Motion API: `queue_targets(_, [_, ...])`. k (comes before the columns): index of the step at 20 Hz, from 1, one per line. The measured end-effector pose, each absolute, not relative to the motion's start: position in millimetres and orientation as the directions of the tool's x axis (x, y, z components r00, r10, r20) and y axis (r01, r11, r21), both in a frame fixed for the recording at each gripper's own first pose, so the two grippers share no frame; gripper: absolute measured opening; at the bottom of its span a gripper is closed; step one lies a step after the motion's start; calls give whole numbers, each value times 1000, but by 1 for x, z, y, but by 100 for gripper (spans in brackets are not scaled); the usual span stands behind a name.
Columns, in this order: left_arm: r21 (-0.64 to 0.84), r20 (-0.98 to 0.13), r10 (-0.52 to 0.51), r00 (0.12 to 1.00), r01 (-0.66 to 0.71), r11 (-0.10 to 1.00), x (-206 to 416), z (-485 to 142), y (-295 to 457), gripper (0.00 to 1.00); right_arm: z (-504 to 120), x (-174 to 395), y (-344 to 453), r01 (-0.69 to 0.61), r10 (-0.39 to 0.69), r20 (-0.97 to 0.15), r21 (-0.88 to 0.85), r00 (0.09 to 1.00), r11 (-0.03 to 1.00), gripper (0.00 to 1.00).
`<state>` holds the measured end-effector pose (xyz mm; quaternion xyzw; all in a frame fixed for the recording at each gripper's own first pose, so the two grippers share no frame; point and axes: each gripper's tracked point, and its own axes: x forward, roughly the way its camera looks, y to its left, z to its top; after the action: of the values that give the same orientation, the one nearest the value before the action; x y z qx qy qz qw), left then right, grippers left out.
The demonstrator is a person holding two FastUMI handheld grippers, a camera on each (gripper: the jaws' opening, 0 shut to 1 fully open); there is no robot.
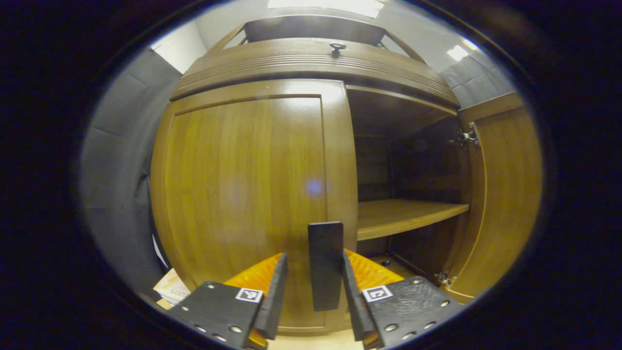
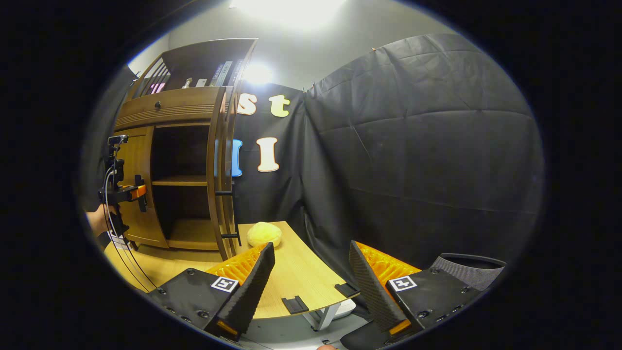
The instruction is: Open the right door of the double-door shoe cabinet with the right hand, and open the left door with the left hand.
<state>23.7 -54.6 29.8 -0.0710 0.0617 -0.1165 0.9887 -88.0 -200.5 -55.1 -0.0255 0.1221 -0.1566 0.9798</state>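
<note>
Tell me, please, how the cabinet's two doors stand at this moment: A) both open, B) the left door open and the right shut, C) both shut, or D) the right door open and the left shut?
D: in the left gripper view the right door is swung out, baring the shelf, while the left door lies flush and shut with its handle between the left gripper's fingers.

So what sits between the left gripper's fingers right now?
In the left gripper view, the left door's handle stands upright between the left gripper's fingers, nearer one finger; the jaws are not yet closed on it. The left door is still shut.
</note>
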Motion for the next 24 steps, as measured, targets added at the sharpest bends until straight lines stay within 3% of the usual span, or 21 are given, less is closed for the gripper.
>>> queue_targets(3, [-129, -115, -225, 968, 210, 969, 23, 27, -57, 31, -54, -88, -197, 289, -301, -227, -84, 926, 954, 97])
queue_targets(9, [-153, -139, -217, 966, 195, 969, 17, 33, -54, 11, -53, -84, -182, 243, -251, -206, -62, 946, 968, 97])
queue_targets(19, [-160, -140, -225, 964, 202, 966, 10, 62, -39, 11, -54, -63, -141, 119, -125, -189, -41, 974, 992, 94])
queue_targets(21, [-162, -137, -227, 964, 204, 965, 12, 67, -32, 16, -54, -56, -129, 87, -94, -183, -45, 979, 995, 94])
queue_targets(22, [-162, -136, -223, 965, 200, 966, 12, 67, -28, 11, -54, -53, -124, 71, -79, -181, -49, 980, 996, 97])
queue_targets(24, [-154, -133, -212, 968, 191, 969, 6, 69, -27, 11, -56, -46, -113, 42, -51, -180, -55, 982, 998, 94])
